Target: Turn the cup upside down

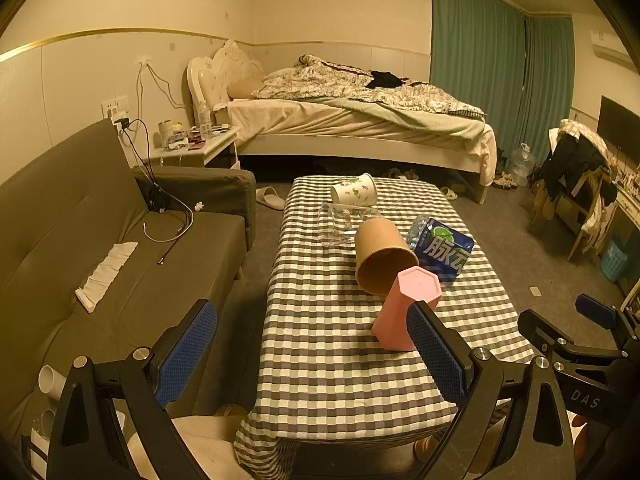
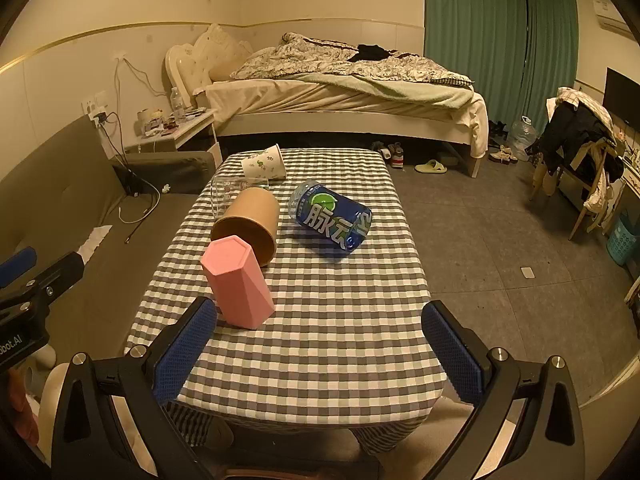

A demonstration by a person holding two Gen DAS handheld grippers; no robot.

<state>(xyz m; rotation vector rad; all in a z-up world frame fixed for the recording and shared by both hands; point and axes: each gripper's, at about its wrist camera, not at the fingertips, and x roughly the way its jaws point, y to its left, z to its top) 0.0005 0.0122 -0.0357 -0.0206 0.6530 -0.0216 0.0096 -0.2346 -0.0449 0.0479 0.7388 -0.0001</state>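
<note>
A pink hexagonal cup (image 1: 404, 312) (image 2: 237, 285) stands on the checked tablecloth with its closed base on top. Behind it a brown paper cup (image 1: 382, 254) (image 2: 250, 224) lies on its side, mouth toward me. A clear glass cup (image 1: 340, 222) (image 2: 230, 190) and a white leaf-print cup (image 1: 355, 190) (image 2: 264, 163) lie on their sides farther back. My left gripper (image 1: 316, 352) is open and empty at the table's near left edge, its right finger just in front of the pink cup. My right gripper (image 2: 320, 350) is open and empty over the near edge.
A blue drink bottle (image 1: 442, 248) (image 2: 332, 216) lies beside the brown cup. The table (image 1: 320, 360) (image 2: 340, 320) has a grey sofa (image 1: 100, 248) on its left. A bed (image 1: 352, 120) stands behind, and a chair with clothes (image 1: 580, 176) at the right.
</note>
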